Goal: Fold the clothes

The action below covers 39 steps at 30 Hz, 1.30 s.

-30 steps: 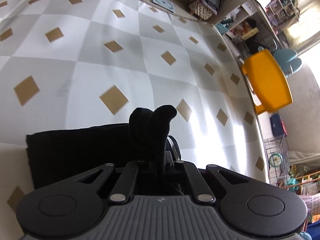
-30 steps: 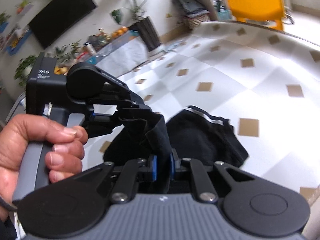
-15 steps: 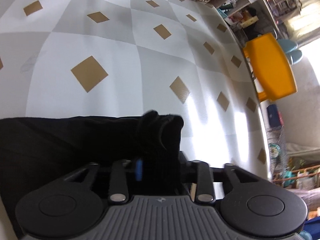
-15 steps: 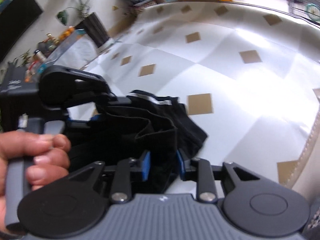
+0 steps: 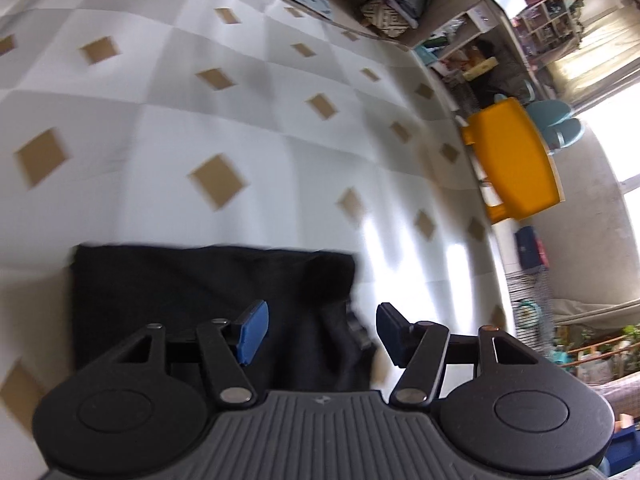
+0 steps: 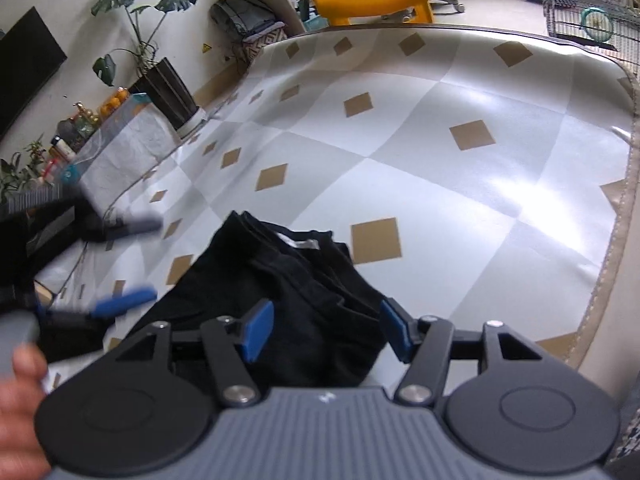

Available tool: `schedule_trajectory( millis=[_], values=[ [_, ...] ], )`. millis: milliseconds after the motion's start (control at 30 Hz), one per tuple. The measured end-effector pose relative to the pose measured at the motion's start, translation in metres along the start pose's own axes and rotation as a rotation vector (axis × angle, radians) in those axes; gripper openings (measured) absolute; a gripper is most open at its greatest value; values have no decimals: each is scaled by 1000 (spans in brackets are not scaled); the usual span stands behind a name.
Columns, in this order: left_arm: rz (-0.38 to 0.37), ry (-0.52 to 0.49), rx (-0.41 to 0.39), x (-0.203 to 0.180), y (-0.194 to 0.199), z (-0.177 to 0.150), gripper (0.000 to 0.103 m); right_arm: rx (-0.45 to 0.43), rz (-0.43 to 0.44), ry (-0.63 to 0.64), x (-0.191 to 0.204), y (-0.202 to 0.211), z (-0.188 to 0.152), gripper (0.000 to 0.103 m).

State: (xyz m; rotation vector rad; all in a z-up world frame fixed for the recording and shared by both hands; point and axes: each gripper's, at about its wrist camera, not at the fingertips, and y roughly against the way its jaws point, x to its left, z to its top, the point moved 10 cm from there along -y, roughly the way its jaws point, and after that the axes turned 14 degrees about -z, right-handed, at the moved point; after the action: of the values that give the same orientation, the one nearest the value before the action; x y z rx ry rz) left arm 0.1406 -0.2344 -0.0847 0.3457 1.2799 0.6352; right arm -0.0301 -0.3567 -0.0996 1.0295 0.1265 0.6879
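A black garment (image 5: pixel 200 296) lies folded on the checked table cover, its far edge straight in the left wrist view. My left gripper (image 5: pixel 318 332) hovers just above its right end, open, nothing between the blue pads. In the right wrist view the same black garment (image 6: pixel 288 292) shows bunched layers and a white label near its top. My right gripper (image 6: pixel 326 332) is open over it, holding nothing. The left gripper (image 6: pixel 120 264) appears blurred at the left of that view, with a hand (image 6: pixel 20 412) at the lower left.
The table cover (image 5: pixel 240 120) has grey-white squares with tan diamonds; its rounded edge (image 6: pixel 616 240) runs at the right. An orange chair (image 5: pixel 516 168), shelves (image 5: pixel 480 40) and a pet cage (image 6: pixel 588 20) stand beyond the table. A potted plant (image 6: pixel 160 76) stands at the back left.
Both grippers let go of the black garment and opened. The cloth dropped flat onto the table, and both grippers pulled back slightly above it.
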Motion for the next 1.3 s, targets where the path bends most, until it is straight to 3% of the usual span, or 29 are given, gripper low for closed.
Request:
schedule_trajectory(
  millis=[300, 433, 700, 867, 1133, 1300],
  values=[
    [87, 2, 13, 51, 14, -38, 58, -7, 29, 86, 20, -5, -4, 60],
    [73, -55, 15, 54, 11, -50, 58, 0, 41, 132, 32, -14, -7, 60],
    [8, -14, -27, 61, 14, -52, 61, 20, -35, 209, 33, -48, -22, 61],
    [45, -89, -3, 58, 14, -56, 60, 7, -49, 239, 35, -51, -28, 64],
    [62, -100, -3, 63, 25, -60, 60, 22, -38, 299, 43, -48, -35, 72],
    [85, -96, -4, 71, 36, -61, 59, 35, -8, 364, 57, -46, -48, 82]
  ],
)
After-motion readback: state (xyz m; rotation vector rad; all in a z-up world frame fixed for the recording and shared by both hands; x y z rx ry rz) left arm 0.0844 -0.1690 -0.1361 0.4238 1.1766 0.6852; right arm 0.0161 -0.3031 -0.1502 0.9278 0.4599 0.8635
